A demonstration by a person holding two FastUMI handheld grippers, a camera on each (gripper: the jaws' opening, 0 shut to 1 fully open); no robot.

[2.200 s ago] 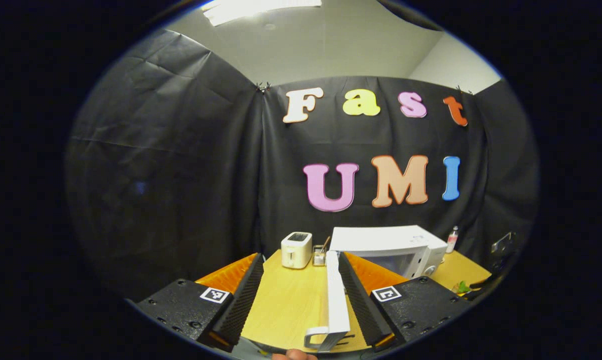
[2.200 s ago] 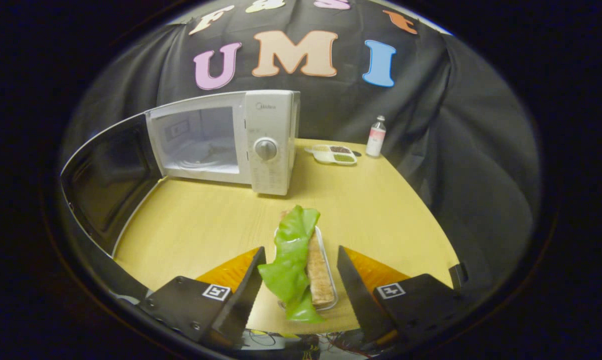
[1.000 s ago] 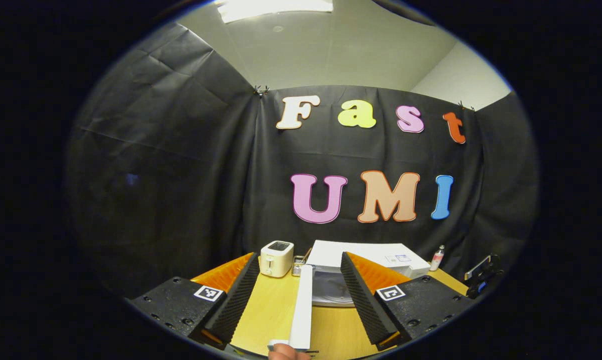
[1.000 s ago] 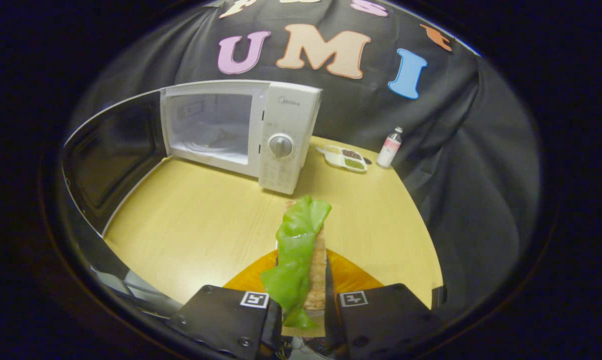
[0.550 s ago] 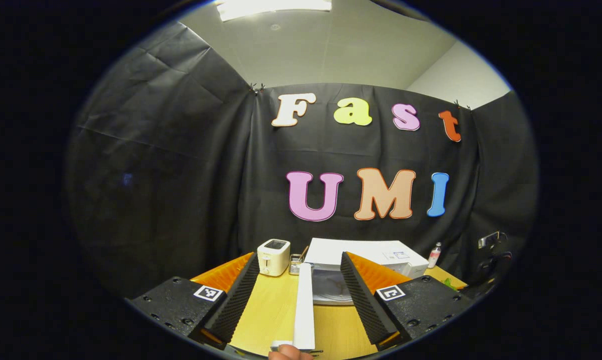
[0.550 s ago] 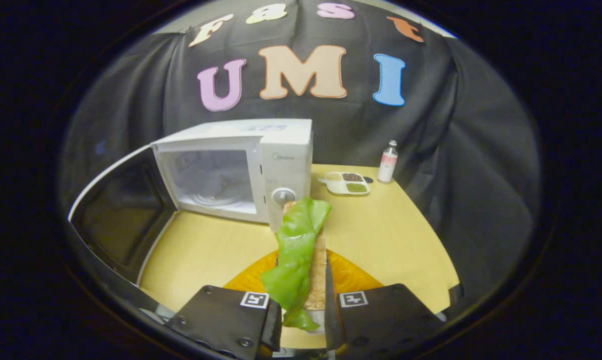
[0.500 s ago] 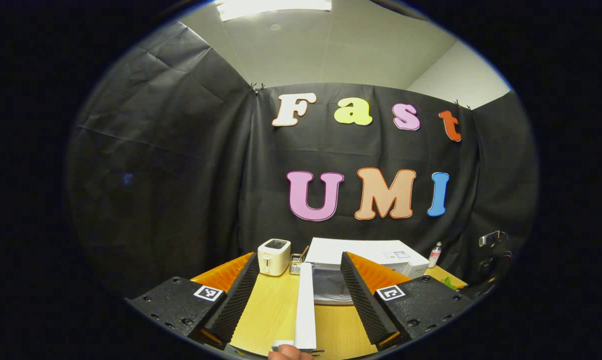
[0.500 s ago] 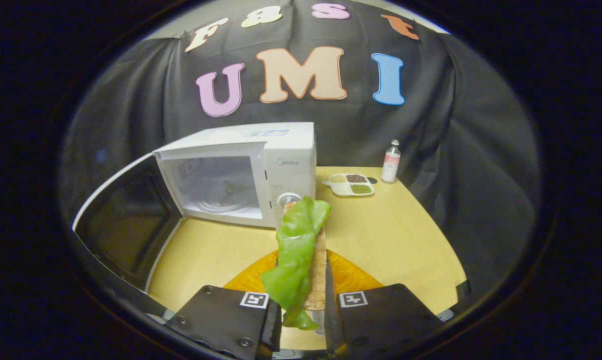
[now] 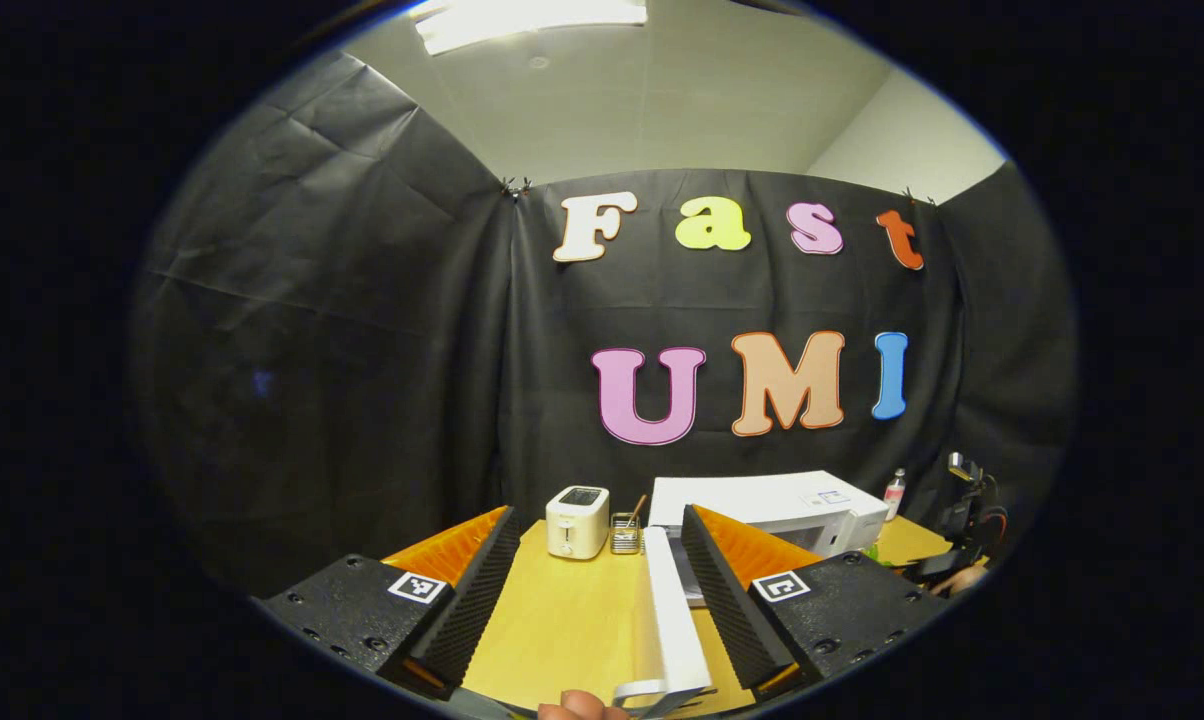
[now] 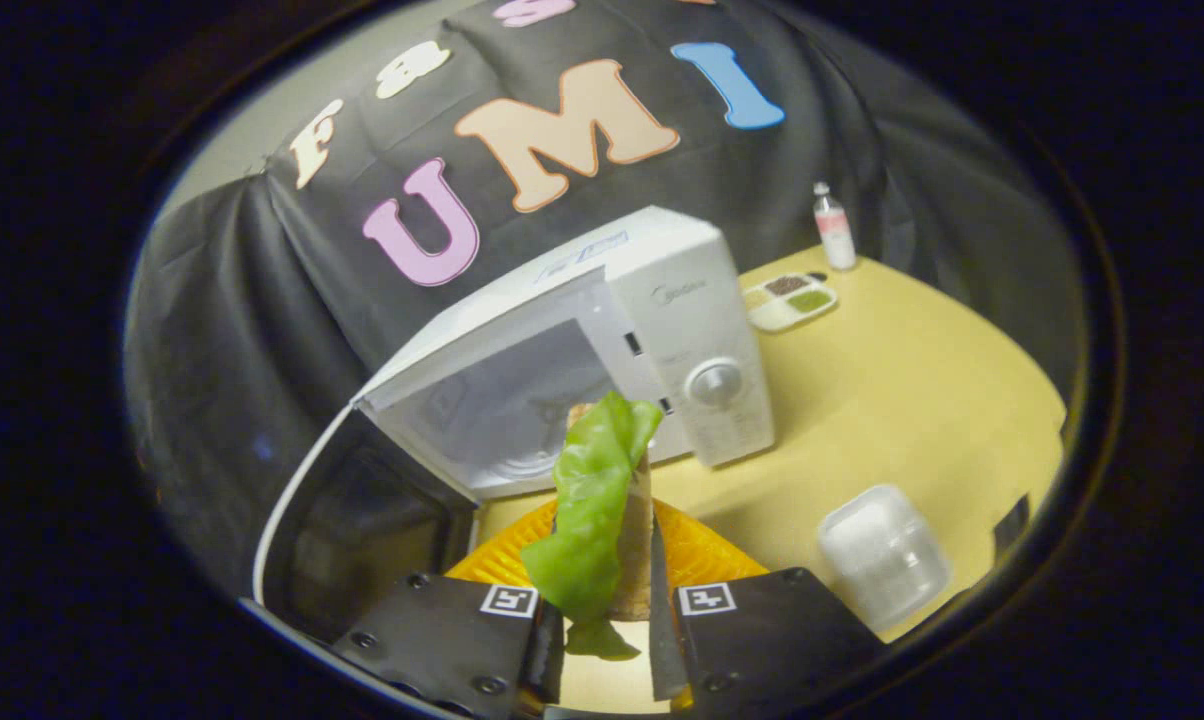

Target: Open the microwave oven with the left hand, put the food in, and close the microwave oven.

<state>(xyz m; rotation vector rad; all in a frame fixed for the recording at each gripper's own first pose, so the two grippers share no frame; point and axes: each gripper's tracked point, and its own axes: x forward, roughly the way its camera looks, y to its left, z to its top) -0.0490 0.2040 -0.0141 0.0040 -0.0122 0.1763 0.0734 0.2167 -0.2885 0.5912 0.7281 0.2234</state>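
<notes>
The food point(image 10: 594, 500) — a green leaf over a toasted slab — stands clamped between the right gripper point(image 10: 602, 640)'s closed fingers, lifted off the table point(image 10: 922, 400) and aimed at the microwave point(image 10: 652, 330)'s cavity at 12 o'clock, likely for loading. The door point(image 9: 674, 620) hangs wide; the left gripper point(image 9: 597, 590) straddles its edge with jaws spread, not pinching — probably keeping it open. An empty clear tray point(image 10: 882, 555) sits at 4 o'clock. A toaster point(image 9: 577, 521) stands at the back, black cloth behind.
</notes>
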